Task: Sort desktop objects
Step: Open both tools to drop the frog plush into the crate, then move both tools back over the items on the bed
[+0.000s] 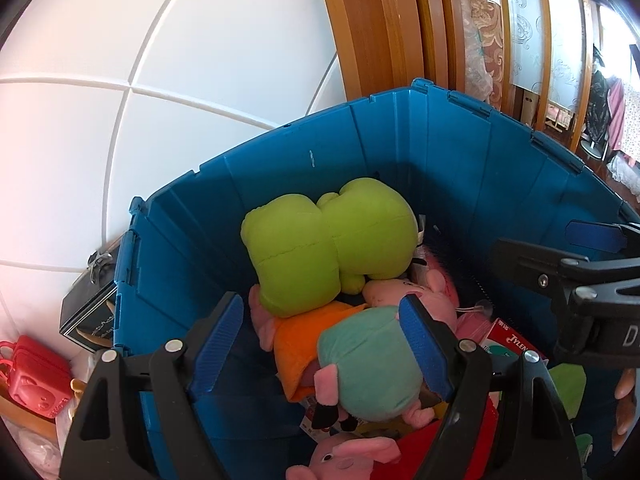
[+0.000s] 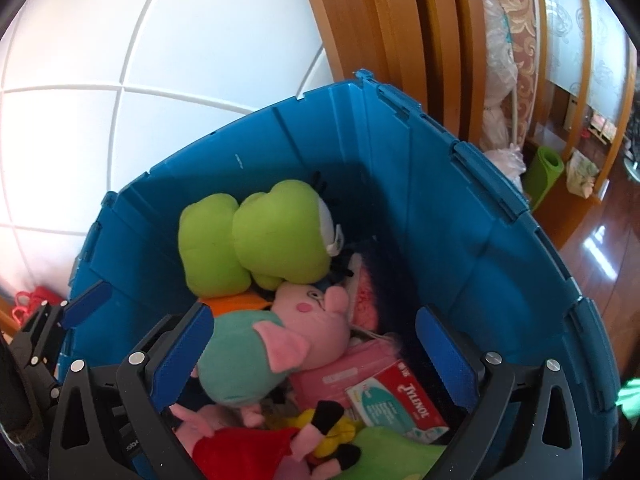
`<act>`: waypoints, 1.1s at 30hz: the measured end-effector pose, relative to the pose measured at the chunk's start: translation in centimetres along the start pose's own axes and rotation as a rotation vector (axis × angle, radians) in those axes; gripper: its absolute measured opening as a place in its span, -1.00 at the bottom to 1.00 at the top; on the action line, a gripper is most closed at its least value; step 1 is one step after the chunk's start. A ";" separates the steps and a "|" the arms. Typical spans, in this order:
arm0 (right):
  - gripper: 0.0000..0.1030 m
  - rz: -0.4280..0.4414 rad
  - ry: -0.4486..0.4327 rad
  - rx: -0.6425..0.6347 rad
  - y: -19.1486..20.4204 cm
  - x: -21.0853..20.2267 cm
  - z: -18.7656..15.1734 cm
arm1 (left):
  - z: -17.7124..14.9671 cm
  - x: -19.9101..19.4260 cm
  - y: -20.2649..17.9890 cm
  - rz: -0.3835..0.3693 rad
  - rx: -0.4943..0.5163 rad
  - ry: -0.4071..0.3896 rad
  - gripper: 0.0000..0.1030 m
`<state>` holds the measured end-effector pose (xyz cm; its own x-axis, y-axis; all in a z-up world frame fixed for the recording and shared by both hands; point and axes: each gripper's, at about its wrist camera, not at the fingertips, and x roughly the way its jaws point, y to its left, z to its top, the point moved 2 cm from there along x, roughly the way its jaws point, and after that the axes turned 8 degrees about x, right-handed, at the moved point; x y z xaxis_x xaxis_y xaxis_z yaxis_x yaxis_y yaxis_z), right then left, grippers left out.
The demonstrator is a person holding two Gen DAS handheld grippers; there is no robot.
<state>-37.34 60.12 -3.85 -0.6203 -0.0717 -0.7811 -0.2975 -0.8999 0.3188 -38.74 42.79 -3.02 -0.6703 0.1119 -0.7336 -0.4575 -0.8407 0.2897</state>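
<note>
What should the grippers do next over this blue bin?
Probably lift both away to fetch another object. The left gripper and right gripper are open and hold nothing above the blue bin, and the pig plush in the teal shirt already lies inside on the pile.

Home interior, prob. living rm: white panelled wall point(image 1: 120, 80) at 10 o'clock, orange wood door frame point(image 2: 400, 40) w/ frosted patterned glass point(image 2: 600, 32) at 1 o'clock, glossy wood floor point(image 2: 600, 248) at 3, blue bin point(image 2: 460, 200) full of plush toys point(image 2: 256, 240).
</note>
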 end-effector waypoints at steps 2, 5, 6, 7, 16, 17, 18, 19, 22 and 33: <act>0.99 -0.011 0.008 -0.007 0.0 0.2 -0.1 | 0.0 0.1 0.1 0.003 -0.002 0.003 0.55; 0.99 -0.035 0.019 -0.021 0.0 0.5 -0.2 | -0.1 0.2 0.1 0.006 -0.001 0.006 0.55; 0.99 -0.048 0.020 -0.027 0.0 0.6 -0.2 | -0.1 0.1 0.1 0.008 -0.001 0.004 0.55; 0.99 -0.057 0.020 -0.033 0.0 0.7 -0.2 | 0.0 0.1 0.1 0.008 -0.002 0.003 0.55; 0.99 -0.002 -0.077 -0.033 0.3 -2.6 0.2 | 0.5 -4.1 2.3 -0.002 -0.075 -0.091 0.55; 0.99 0.020 -0.080 -0.032 0.5 -3.0 0.3 | 0.6 -5.1 2.6 -0.005 -0.071 -0.094 0.55; 0.99 0.038 -0.074 -0.035 0.7 -3.4 0.3 | 0.6 -6.1 2.9 0.004 -0.066 -0.096 0.55; 0.99 0.049 -0.069 -0.032 0.8 -3.7 0.2 | 0.7 -7.3 3.4 0.013 -0.066 -0.109 0.55; 0.99 0.070 -0.068 -0.038 1.7 -5.3 -0.1 | 0.2 -11.2 5.0 0.027 -0.081 -0.176 0.57; 1.00 0.242 -0.201 -0.156 9.2 -15.3 -5.9 | -10.5 -22.0 13.4 0.205 -0.260 -0.367 0.61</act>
<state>-26.32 50.40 7.89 -0.7948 -0.2189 -0.5661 -0.0195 -0.9230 0.3842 -23.98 23.51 10.60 -0.9141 0.0701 -0.3994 -0.1650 -0.9640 0.2084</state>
